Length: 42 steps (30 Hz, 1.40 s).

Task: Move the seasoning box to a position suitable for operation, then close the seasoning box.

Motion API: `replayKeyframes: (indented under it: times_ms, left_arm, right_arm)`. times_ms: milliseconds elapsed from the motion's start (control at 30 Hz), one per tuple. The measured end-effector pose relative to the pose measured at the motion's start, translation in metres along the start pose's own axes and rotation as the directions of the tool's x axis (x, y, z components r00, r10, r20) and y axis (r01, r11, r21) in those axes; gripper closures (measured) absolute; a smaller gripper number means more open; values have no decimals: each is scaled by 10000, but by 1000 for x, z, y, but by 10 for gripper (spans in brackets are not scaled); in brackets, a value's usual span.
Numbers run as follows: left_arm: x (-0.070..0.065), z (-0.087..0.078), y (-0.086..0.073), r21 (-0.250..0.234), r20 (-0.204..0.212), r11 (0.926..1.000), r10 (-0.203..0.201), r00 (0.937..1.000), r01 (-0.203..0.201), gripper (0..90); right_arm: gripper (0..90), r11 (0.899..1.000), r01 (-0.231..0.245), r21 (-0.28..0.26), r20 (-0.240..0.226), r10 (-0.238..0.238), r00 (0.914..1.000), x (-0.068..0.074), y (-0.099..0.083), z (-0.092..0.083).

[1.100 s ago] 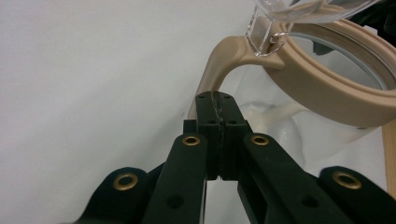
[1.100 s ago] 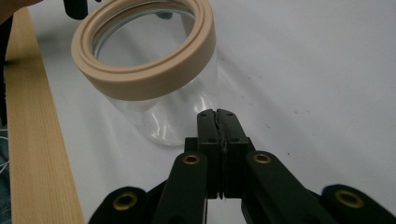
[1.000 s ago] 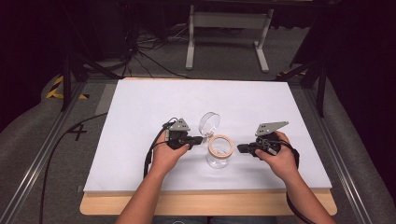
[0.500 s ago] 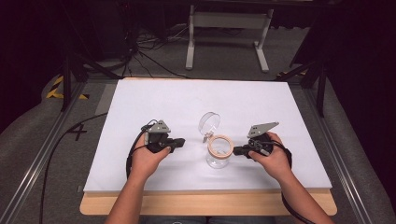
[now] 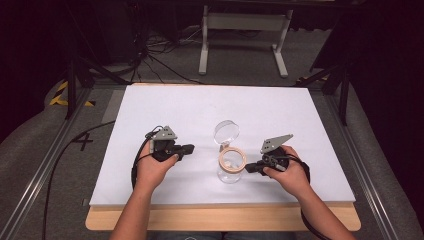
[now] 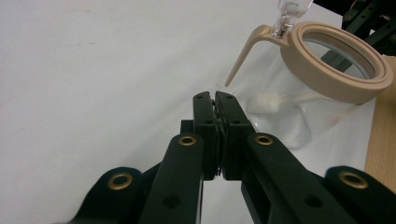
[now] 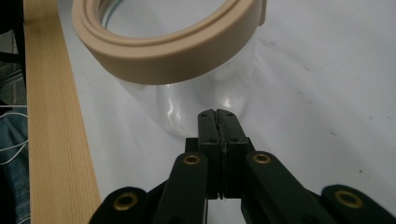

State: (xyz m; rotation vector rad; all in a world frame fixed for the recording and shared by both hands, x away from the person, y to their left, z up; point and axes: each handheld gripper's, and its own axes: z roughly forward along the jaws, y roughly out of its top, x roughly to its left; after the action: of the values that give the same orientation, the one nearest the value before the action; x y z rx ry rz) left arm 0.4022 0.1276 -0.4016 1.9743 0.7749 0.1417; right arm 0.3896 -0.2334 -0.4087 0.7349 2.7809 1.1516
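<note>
Sitting upright near table front edge, glass jar (image 5: 231,167) with lid flipped open; right gripper (image 5: 251,169) just beside it, jaws together, empty; left gripper (image 5: 188,148) farther off, jaws together.

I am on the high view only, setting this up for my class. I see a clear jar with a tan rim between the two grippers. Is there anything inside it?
Observer: Yes. The left gripper view shows a small white stick-like item lying inside the jar, though I cannot tell what it is.
Operator: Is the left gripper open?
Observer: No. The left gripper has its jaws pressed together, with nothing between them, and it stands apart from the jar.
Operator: And the right one?
Observer: The right gripper is also shut and empty. Its tips sit close to the jar's glass wall, below the tan rim; I cannot tell whether they touch.
</note>
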Motion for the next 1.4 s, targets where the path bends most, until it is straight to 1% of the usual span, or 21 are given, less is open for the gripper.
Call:
replayKeyframes:
  times_ms: [133,233,400,467,567,667,733,800,833,900,967,1000,1067,1167,1200,1233,1267,1300,1333,1367,1400]
  left_arm:
    - [1,1,1,-48,52,10000,63,10000,-62,876]
    - [2,1,1,-13,48,10000,-19,10000,19,876]
    - [3,1,1,-14,95,10000,-4,10000,4,876]
    - [3,1,1,80,74,10000,17,10000,-18,876]
    - [3,1,1,114,104,9999,-23,9999,22,875]
    - [4,1,1,16,159,10000,-45,9999,45,874]
    - [4,1,2,28,130,10000,55,9999,-55,873]
    - [4,2,2,62,184,10000,-13,9998,12,872]
    - [3,3,3,-12,220,10000,1,9998,0,872]
    - [3,3,5,14,284,10000,78,9996,-78,872]
    - [2,3,7,-2,304,9999,114,9995,-114,872]
    - [2,2,7,93,318,9999,142,9994,-145,872]
    - [1,3,9,2,348,9999,133,9993,-134,871]
    - [-1,2,11,93,348,9998,196,9992,-199,869]
    - [-1,2,12,7,373,9998,218,9991,-219,869]
    - [-2,1,15,33,352,9994,344,9988,-346,868]
    - [-3,2,16,-33,405,9997,230,9989,-229,869]
    - [-4,2,19,-33,418,9995,306,9987,-305,869]
    - [-5,1,20,35,440,9997,253,9987,-255,872]
    - [-7,3,23,-72,437,9994,355,9984,-353,874]
    - [-9,3,26,-4,417,9996,299,9987,-299,880]
  right_arm:
    - [900,10000,67,-1,-126,-67,9999,4,0,2]
    - [900,9999,144,12,-209,-144,9997,7,1,4]
    - [900,9996,291,53,-412,-288,9987,13,3,9]
    - [900,9992,385,111,-483,-379,9981,16,4,11]
    - [900,9991,395,181,-509,-385,9980,17,4,14]
    - [900,9987,461,205,-544,-449,9975,19,5,15]
    - [900,9984,500,252,-514,-487,9975,20,4,16]
    - [900,9989,443,179,-565,-432,9975,20,4,16]
    - [900,9989,439,190,-542,-428,9976,20,4,15]
    - [900,9988,455,182,-413,-447,9981,21,4,9]
    - [900,9990,448,89,-304,-445,9985,22,4,5]
    - [900,9990,437,56,-229,-435,9988,22,4,2]
    - [900,9993,369,-56,-141,-369,9992,21,4,-3]
    - [900,9994,329,-132,-75,-330,9994,22,6,-8]
    - [900,9993,315,-178,-77,-316,9995,22,7,-9]
    - [900,9992,332,-231,-92,-335,9994,23,8,-11]
    - [900,9991,322,-277,-85,-325,9994,24,9,-13]
    - [900,9990,337,-306,-80,-340,9994,25,10,-15]
    - [900,9986,376,-359,-73,-379,9993,26,11,-16]
    - [900,9985,388,-396,-90,-392,9992,27,12,-18]
    - [900,9981,401,-460,-92,-406,9991,28,13,-19]
